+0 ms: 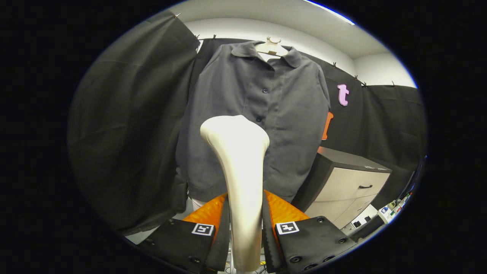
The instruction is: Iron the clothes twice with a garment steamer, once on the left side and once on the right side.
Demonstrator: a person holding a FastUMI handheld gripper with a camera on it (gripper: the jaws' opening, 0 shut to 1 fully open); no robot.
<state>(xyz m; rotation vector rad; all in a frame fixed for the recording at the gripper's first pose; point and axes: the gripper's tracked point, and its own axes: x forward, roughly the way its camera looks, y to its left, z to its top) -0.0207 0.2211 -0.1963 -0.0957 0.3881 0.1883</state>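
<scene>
Dark grey cloth hangs straight ahead of the hand-held gripper (pixel 245 228): a buttoned shirt (pixel 262 114) with a collar, draped on a pale hanger (pixel 272 46) whose top shows at the neck opening. The shirt faces the fingers squarely, its button line running down just behind the head of the garment steamer (pixel 239 171). That steamer is a cream-white, smooth piece, wide and rounded at its far end and narrowing to a slim handle that comes back between the two fingers. The hand-held gripper is clenched on the handle, with a finger pressed against each side of it, so the steamer stands up out of the grasp and its broad head sits in front of the shirt's lower middle; whether the head touches the fabric cannot be told from here. Black cloth walls the booth behind and to either side of the shirt. Beyond the fingers and off to the right stands a cabinet (pixel 350 179) with a dark top and light drawer fronts, each with a dark handle, close beside the shirt's hem. Further right and lower, some small cluttered items (pixel 395 207) lie too blurred to name.
</scene>
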